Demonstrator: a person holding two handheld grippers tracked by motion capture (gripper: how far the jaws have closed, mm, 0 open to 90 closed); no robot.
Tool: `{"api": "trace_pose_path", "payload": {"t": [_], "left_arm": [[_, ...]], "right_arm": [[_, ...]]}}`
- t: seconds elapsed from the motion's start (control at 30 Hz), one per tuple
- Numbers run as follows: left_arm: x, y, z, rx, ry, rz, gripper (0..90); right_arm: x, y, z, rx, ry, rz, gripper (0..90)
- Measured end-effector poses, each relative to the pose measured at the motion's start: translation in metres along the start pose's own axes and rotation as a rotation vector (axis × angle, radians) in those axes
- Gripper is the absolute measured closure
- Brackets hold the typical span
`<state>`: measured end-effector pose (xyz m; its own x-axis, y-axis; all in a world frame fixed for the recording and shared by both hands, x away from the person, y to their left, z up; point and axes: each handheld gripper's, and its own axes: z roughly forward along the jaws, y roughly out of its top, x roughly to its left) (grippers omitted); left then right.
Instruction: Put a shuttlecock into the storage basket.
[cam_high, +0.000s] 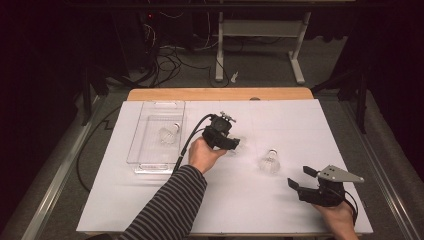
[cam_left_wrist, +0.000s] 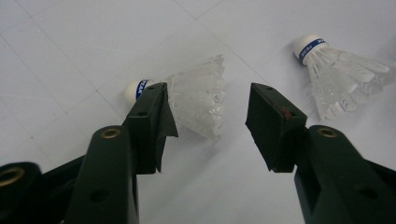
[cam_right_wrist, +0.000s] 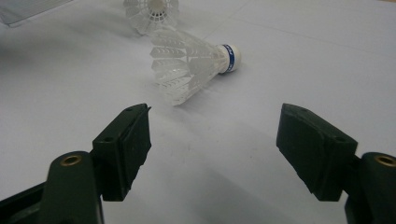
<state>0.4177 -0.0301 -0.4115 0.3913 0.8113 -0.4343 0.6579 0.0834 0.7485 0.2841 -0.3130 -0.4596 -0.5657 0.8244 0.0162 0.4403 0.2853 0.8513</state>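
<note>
Left gripper (cam_high: 231, 143) fingers (cam_left_wrist: 152, 123) spread apart, straddling a shuttlecock (cam_left_wrist: 191, 95) lying on the white worktop (cam_high: 280, 125), pads not pressing it, nothing held. Second shuttlecock (cam_high: 269, 162) lies just beside it, nearer the right gripper (cam_high: 301, 177), whose fingers (cam_right_wrist: 128, 144) gape wide and empty. Third shuttlecock (cam_high: 169, 134) sits in the clear tray (cam_high: 145, 165) at left

One shuttlecock (cam_high: 169, 134) in the tray (cam_high: 145, 162), two (cam_high: 269, 162) right of it.

Bright white table sheet (cam_high: 280, 125), dark dim surroundings, soft shadows, slightly grainy close-ups
</note>
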Motion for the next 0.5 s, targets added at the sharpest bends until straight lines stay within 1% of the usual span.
{"api": "trace_pose_path", "payload": {"t": [0.3, 0.5], "left_arm": [[0.001, 0.004, 0.011, 0.022, 0.021, -0.004, 50.7], [-0.003, 0.004, 0.017, 0.035, 0.022, 0.001, 51.2]], "right_arm": [[0.0, 0.0, 0.0, 0.002, 0.002, -0.002, 26.9], [0.0, 0.0, 0.0, 0.002, 0.003, -0.002, 26.9]]}}
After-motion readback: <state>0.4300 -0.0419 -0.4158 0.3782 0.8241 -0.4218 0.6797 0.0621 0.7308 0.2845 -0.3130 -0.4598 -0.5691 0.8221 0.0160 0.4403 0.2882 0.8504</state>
